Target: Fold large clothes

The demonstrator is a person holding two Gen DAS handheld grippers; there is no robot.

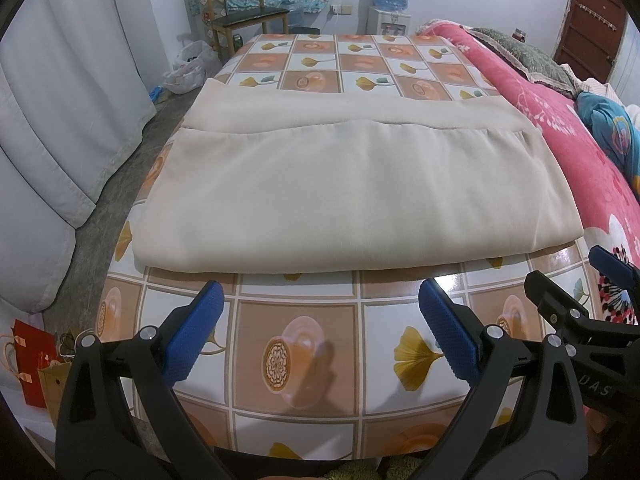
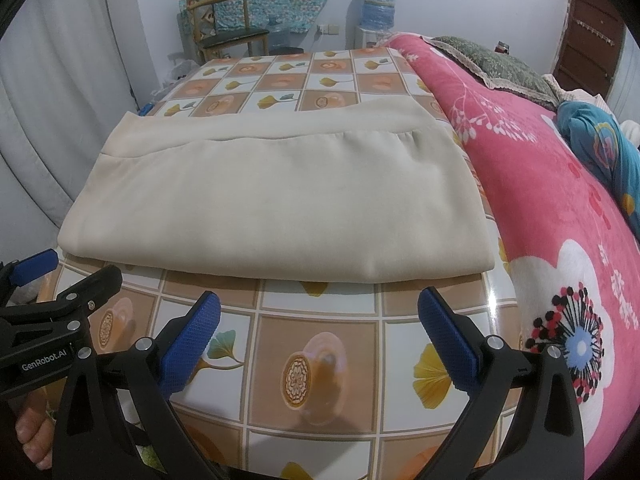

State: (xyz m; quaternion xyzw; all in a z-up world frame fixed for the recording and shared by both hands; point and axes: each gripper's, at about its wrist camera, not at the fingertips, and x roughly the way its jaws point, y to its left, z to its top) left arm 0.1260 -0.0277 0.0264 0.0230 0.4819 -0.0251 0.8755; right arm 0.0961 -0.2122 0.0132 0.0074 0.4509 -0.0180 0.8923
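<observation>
Both sets of jaws stand wide apart and hold nothing; the left gripper (image 1: 320,300) and the right gripper (image 2: 320,312) hover over bare tablecloth, just short of the near edge of the garment. The cream garment (image 1: 320,184) lies flat in the middle of the table (image 1: 304,360), already doubled over into a broad rectangle; its near edge is a rounded fold, and a strip of a lower layer shows along the far side (what kind of garment it is I cannot tell). By my judgement at least one fold is done, and what is left is to fold it smaller. To the right, right against the table, lies a pink blanket (image 2: 560,200); beyond the far end stands a chair (image 1: 240,12).
</observation>
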